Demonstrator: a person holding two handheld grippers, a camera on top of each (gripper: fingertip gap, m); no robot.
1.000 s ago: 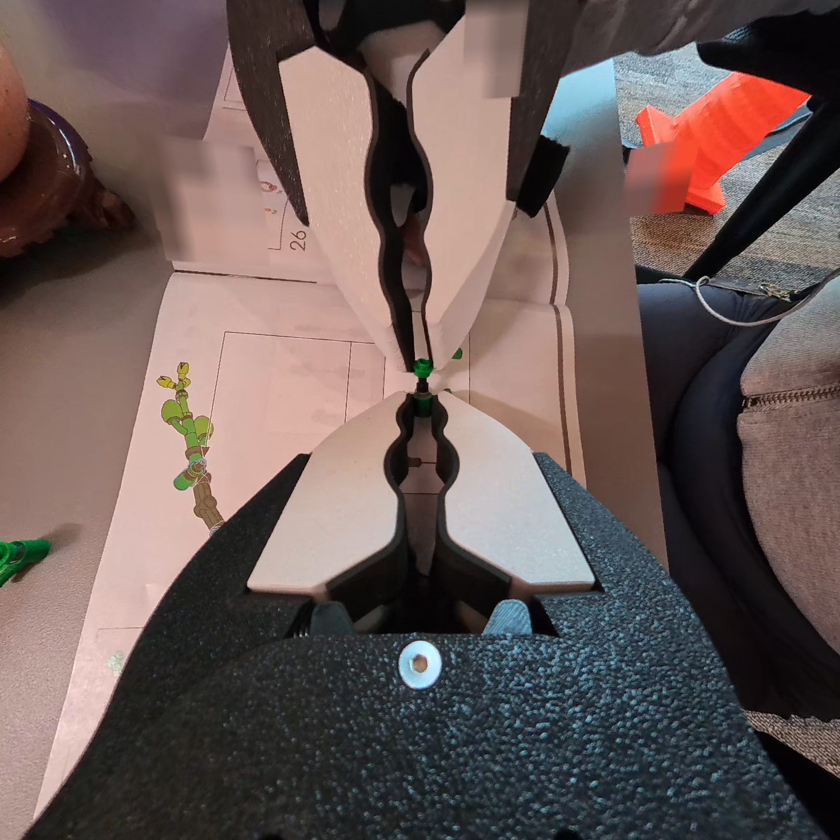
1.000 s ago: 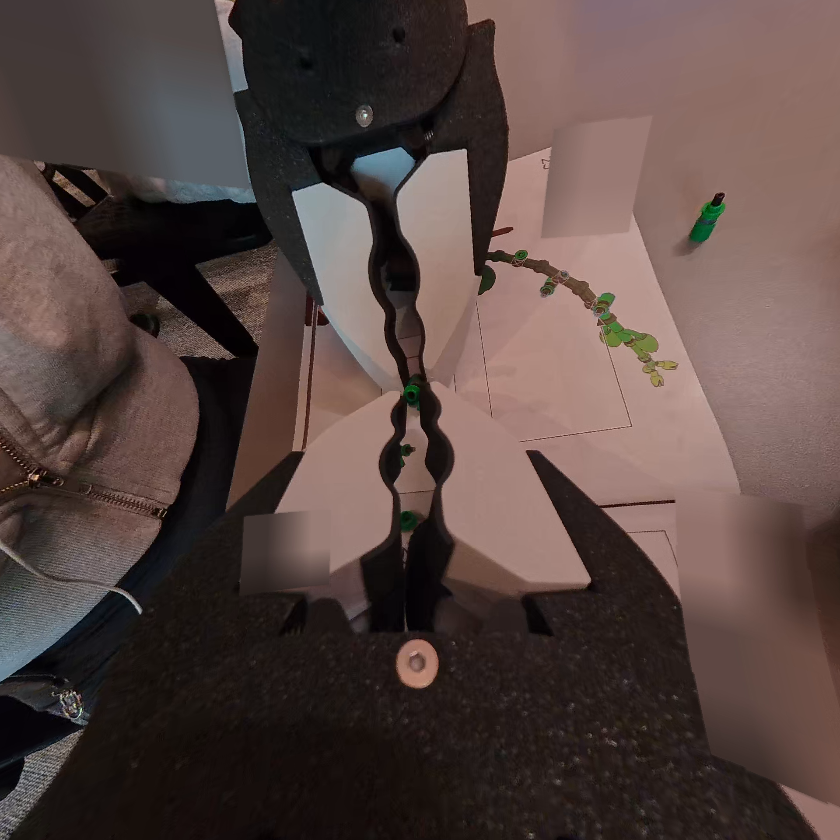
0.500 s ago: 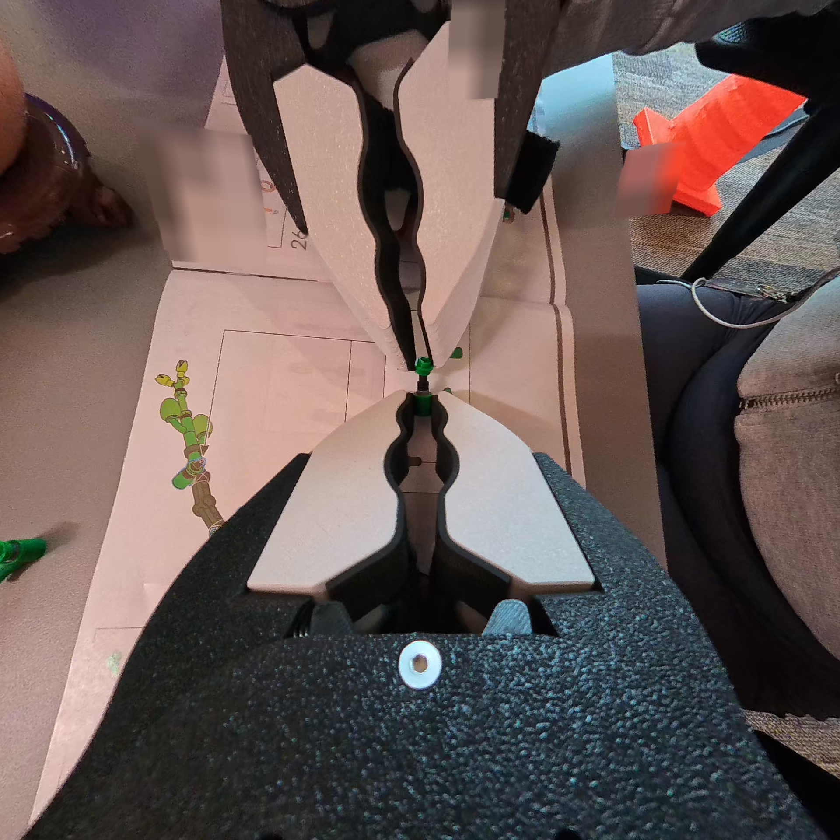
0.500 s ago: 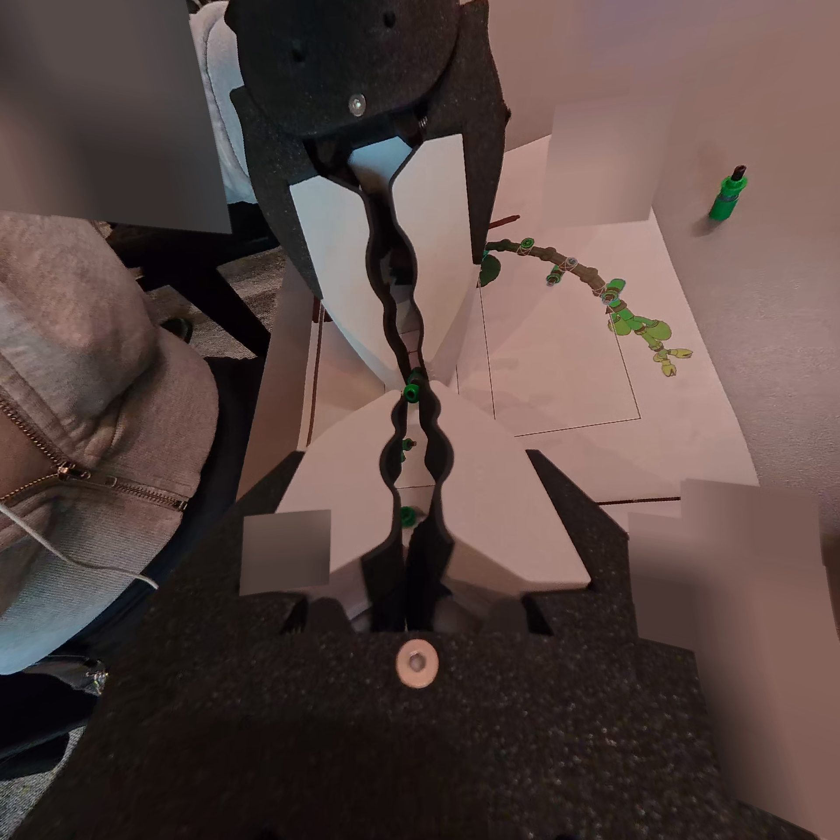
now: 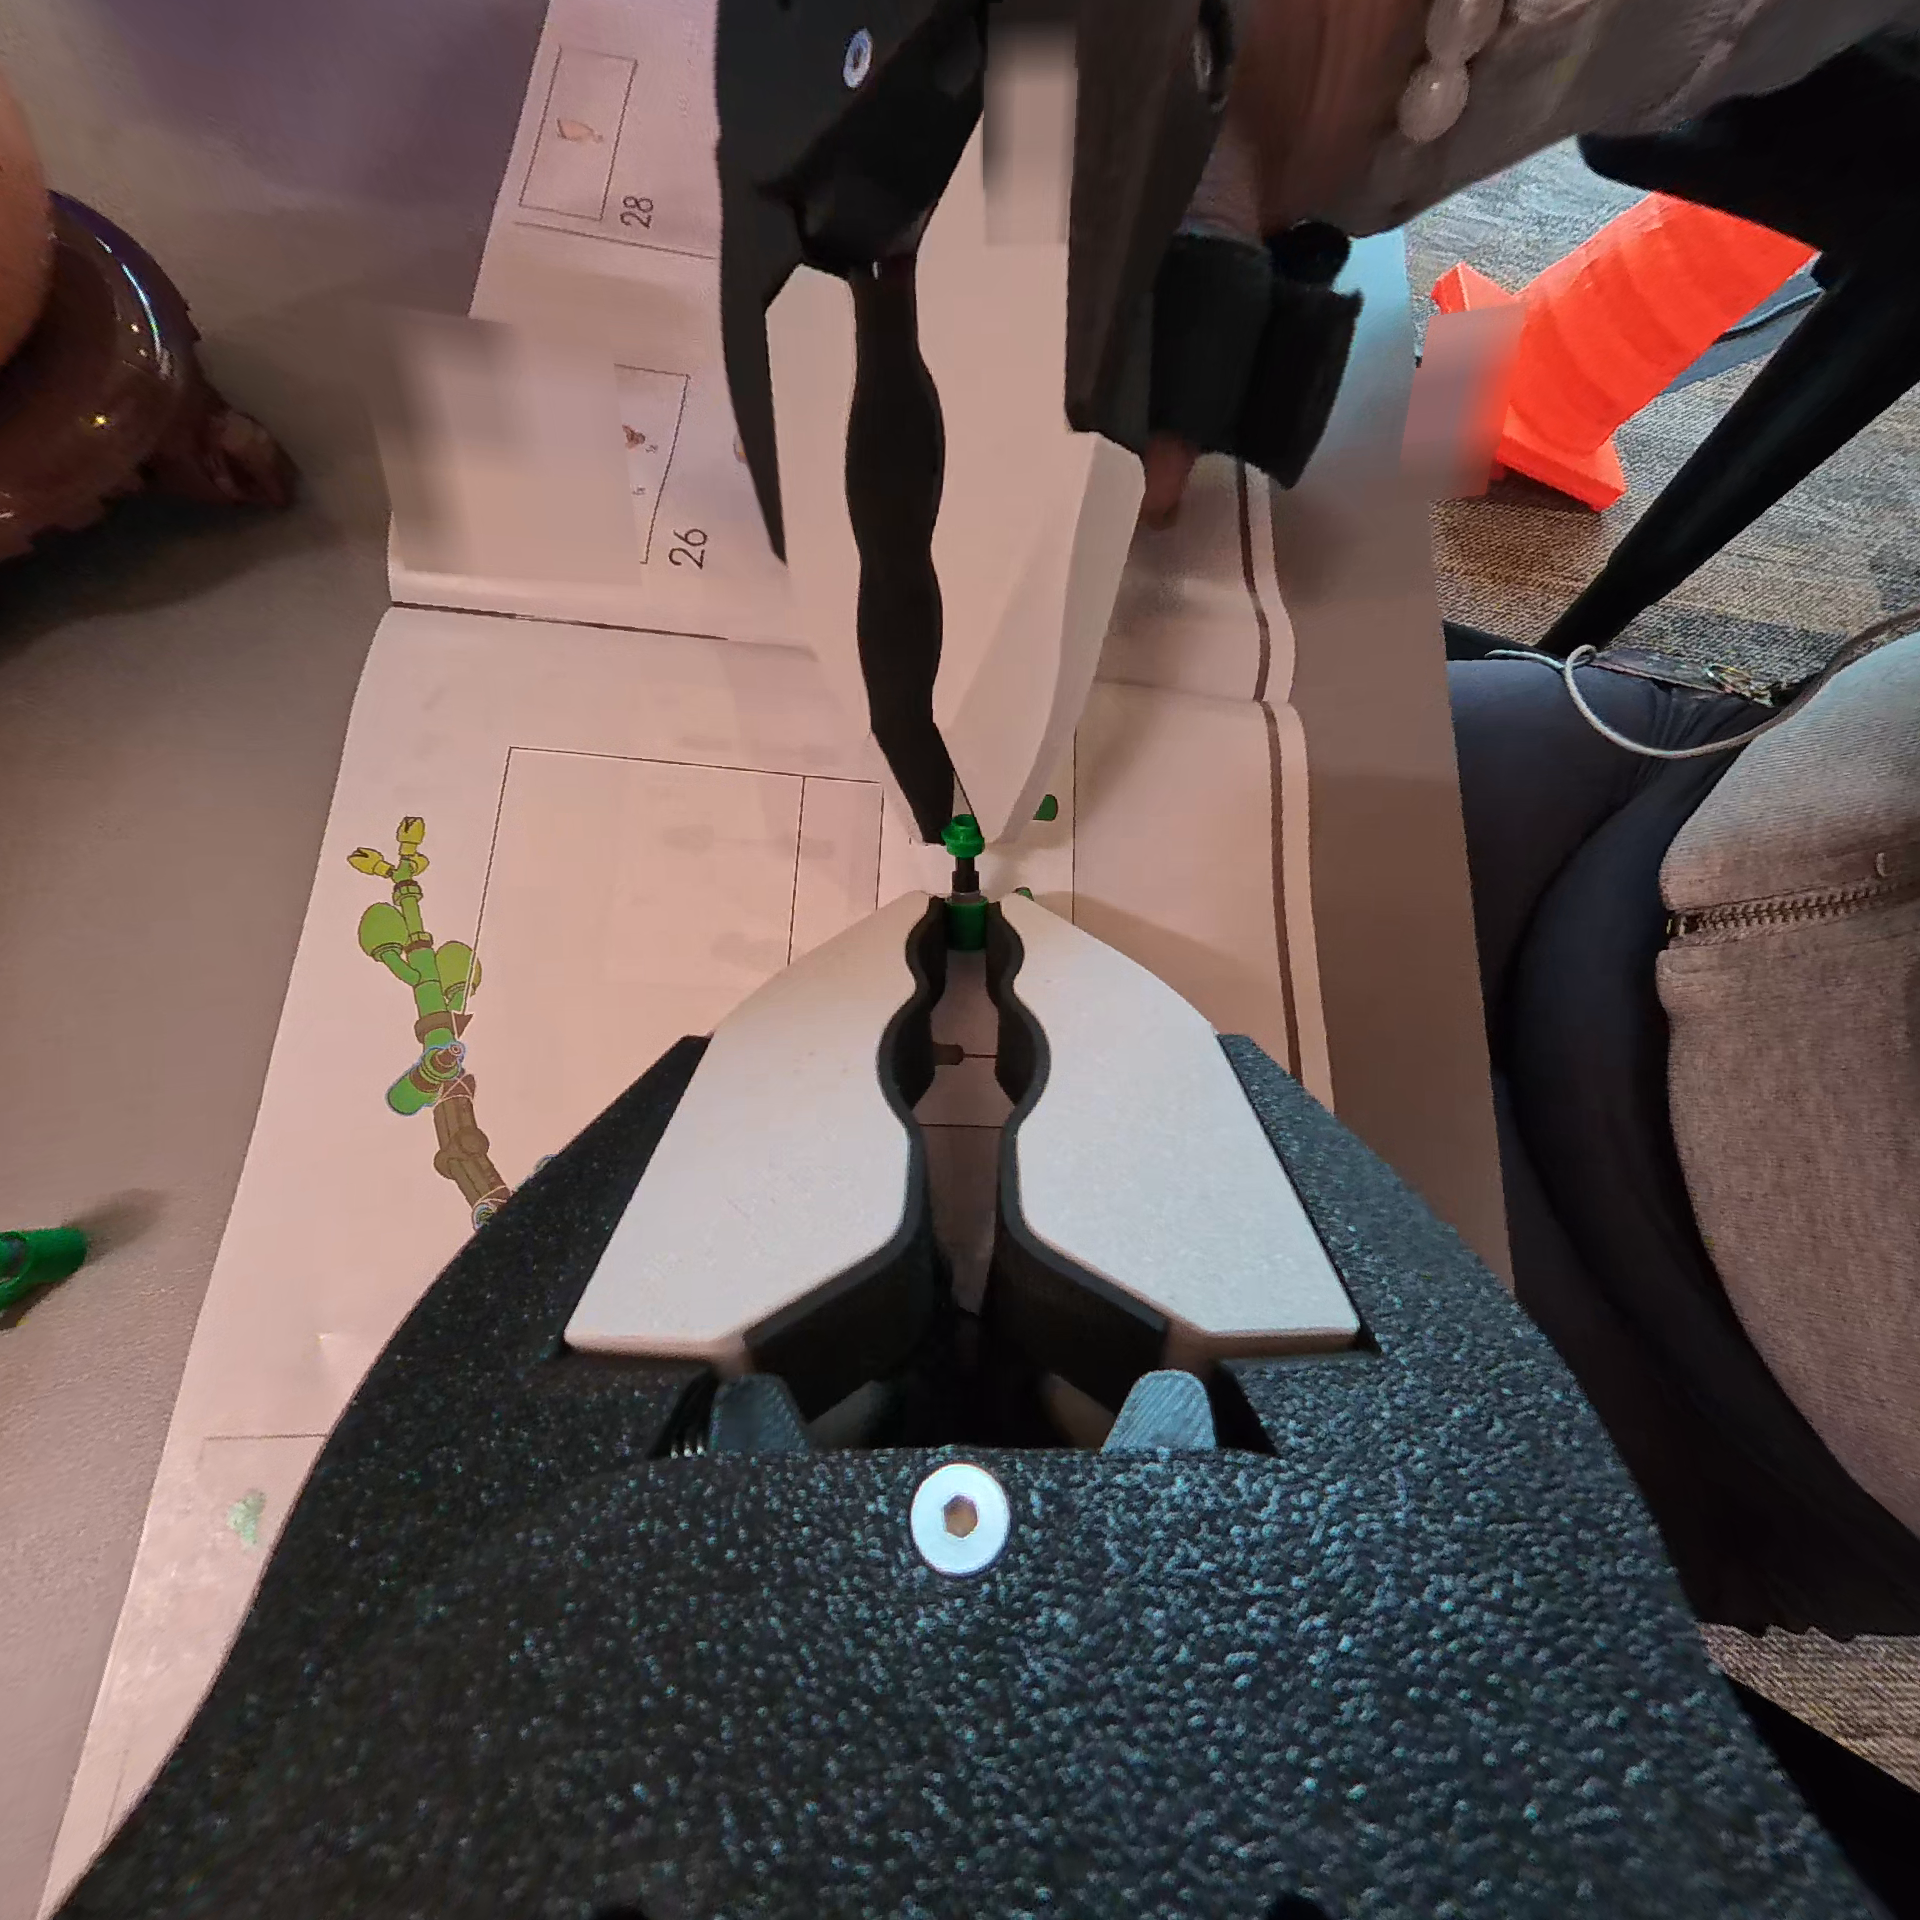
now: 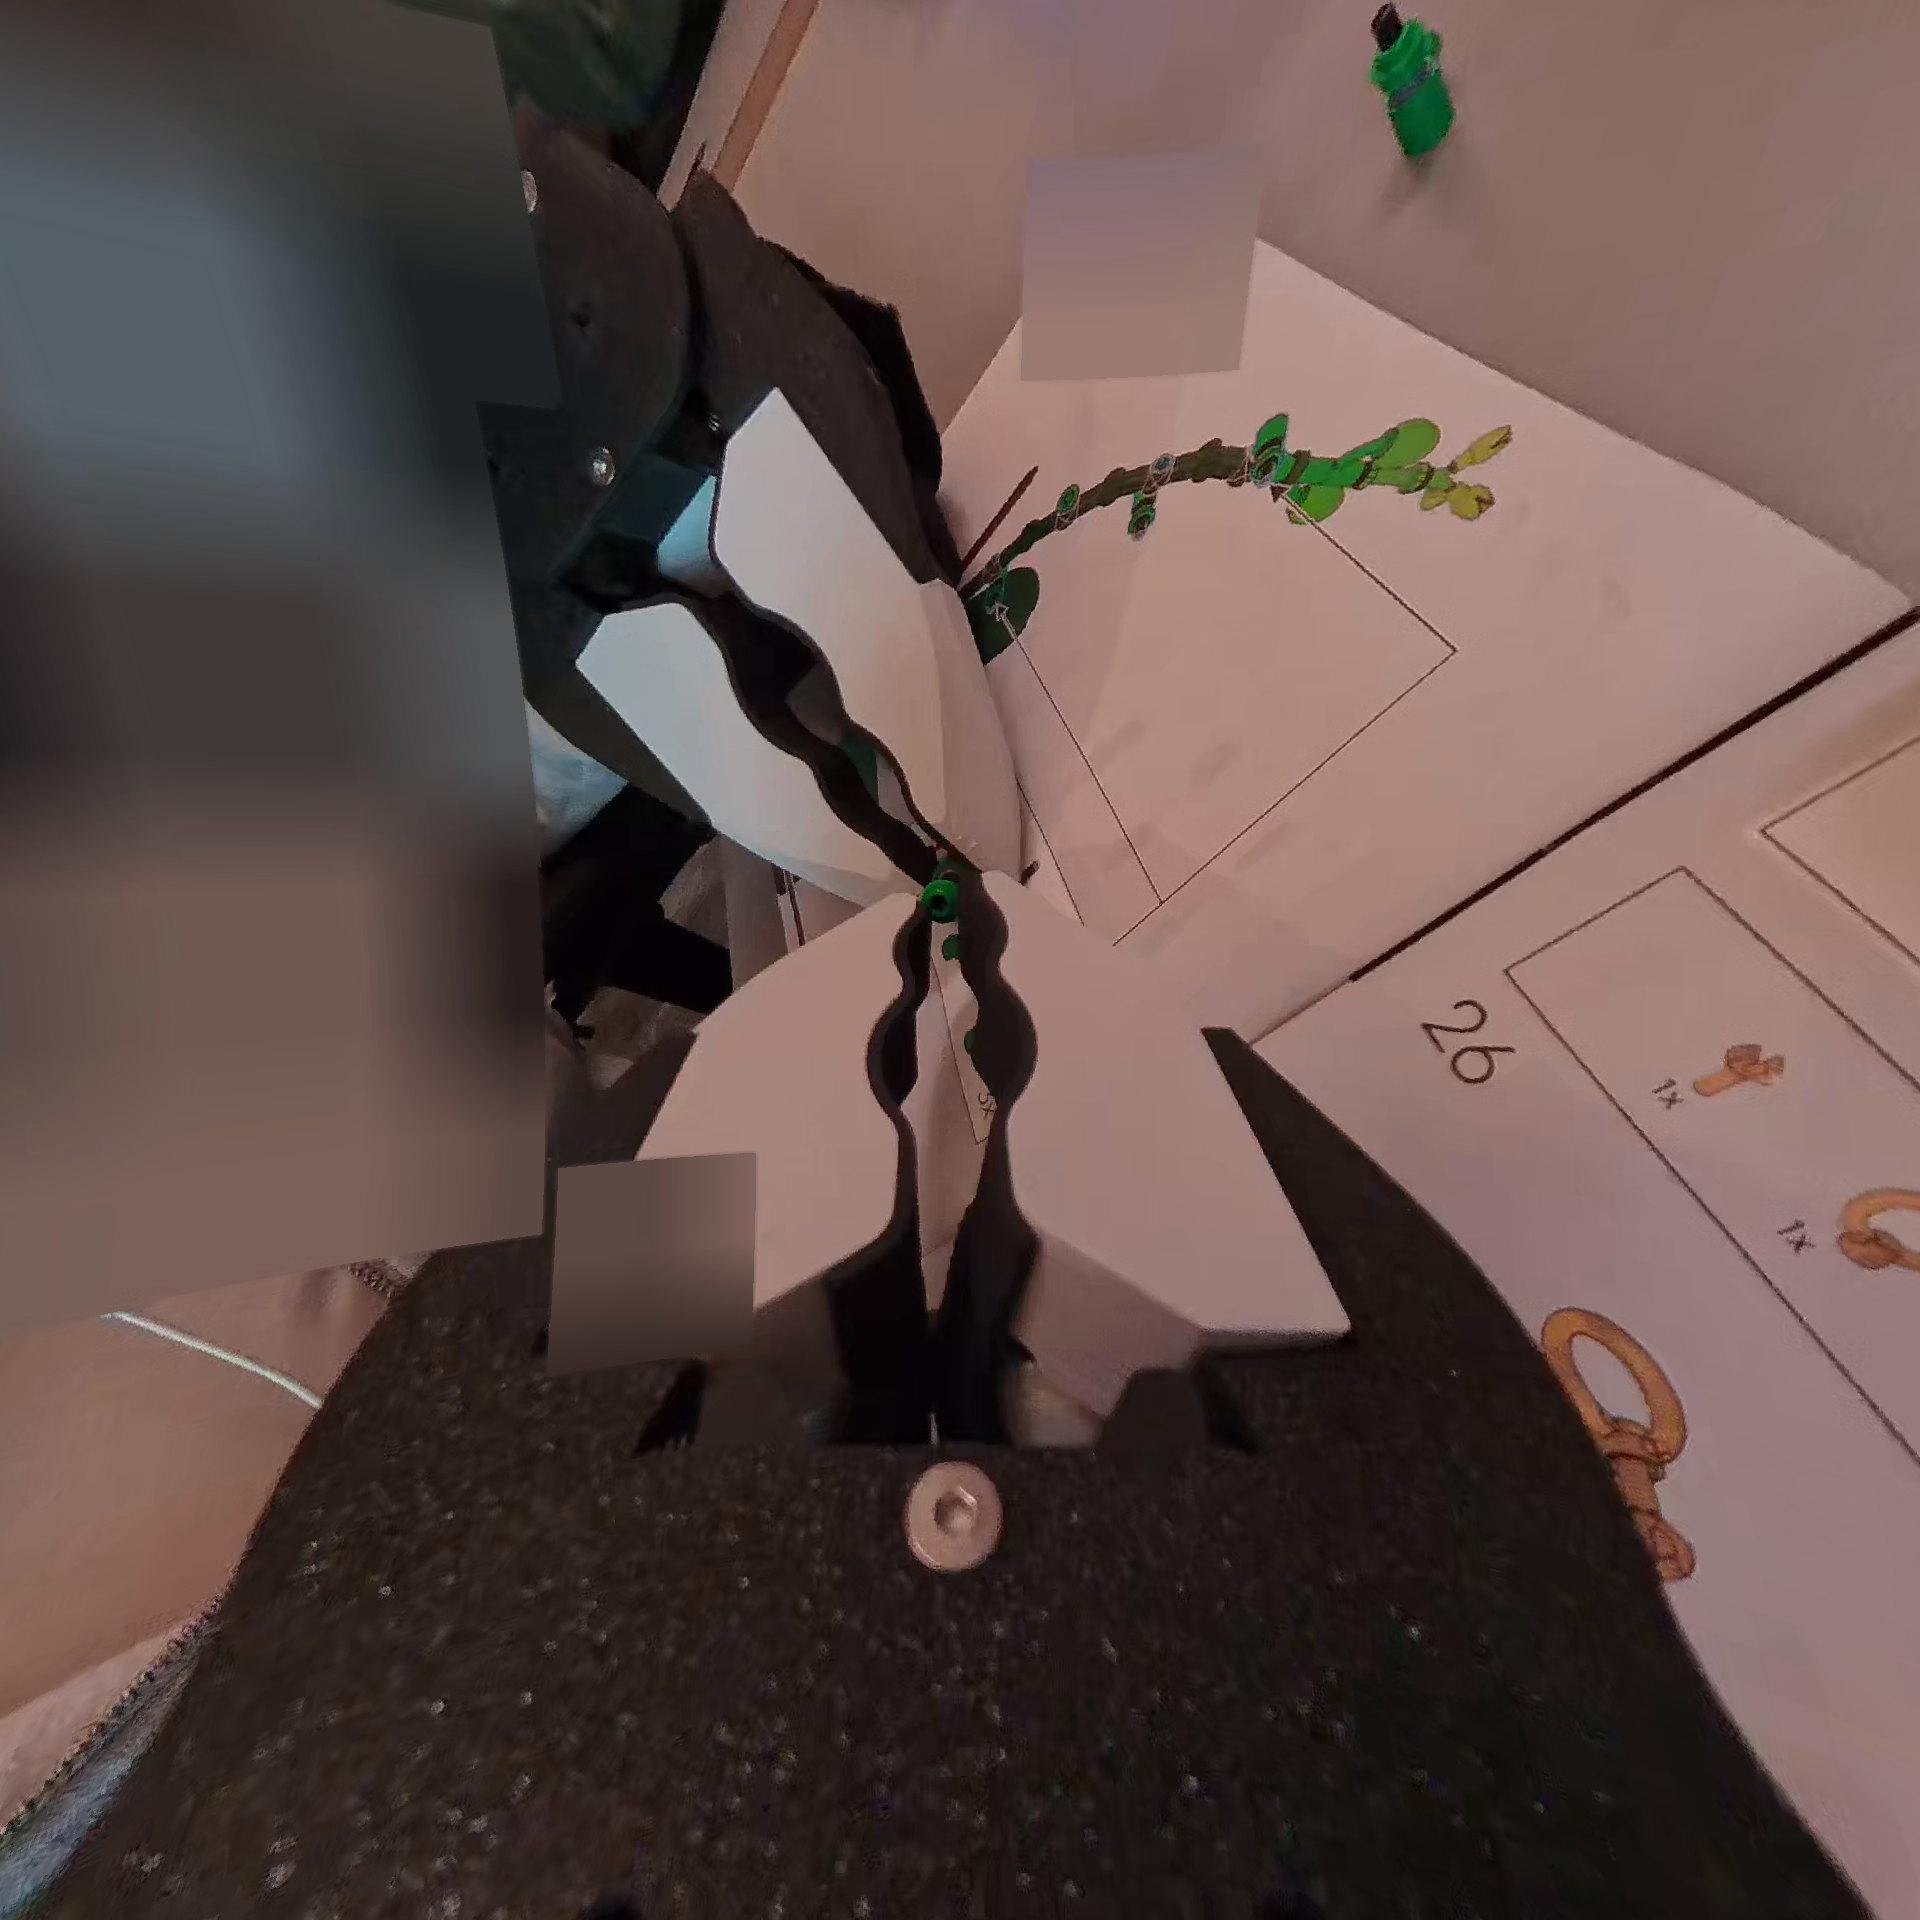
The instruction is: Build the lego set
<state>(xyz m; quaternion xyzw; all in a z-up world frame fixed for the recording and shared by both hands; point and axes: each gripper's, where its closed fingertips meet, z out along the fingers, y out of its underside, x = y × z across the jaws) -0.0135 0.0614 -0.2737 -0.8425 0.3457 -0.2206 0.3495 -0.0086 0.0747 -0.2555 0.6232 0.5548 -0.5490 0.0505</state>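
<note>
Fingertips [image 5: 940, 914] of left gripper [image 5: 966, 920] clamped on green sleeve [image 5: 966, 927], pads pressed both sides. Dark pin [image 5: 964, 868] sticking out fwd from sleeve, capped by small green stud [image 5: 961, 831]. Right gripper [image 6: 940, 899] tips pinched on that stud [image 6: 940, 896], coming in opposite, nose to nose w/ left. Both pieces held up off the page, just above booklet centre.

Handling, by judgement: tiny hard plastic, near weightless, stiff, smooth, so prob. slippery in pads; thin pin likely the weak spot, easy to bend or snap if twisted off-axis. Best hold: sleeve on its round flank, stud at its rim, tips only, push straight along pin.

Underneath: open instruction booklet [image 5: 644, 831], pale pages, printed plant stem drawing [image 5: 426, 997], boxed steps. Flat grey table [image 5: 125, 935] under it. Loose green piece [image 5: 36, 1252] at table's left edge, well apart. Brown pot [image 5: 94, 374] far left. Beyond table: carpet, orange cone [image 5: 1600, 312], dark stand leg. Person seated close on right, grey zip top [image 5: 1808, 1039], dark trousers.
</note>
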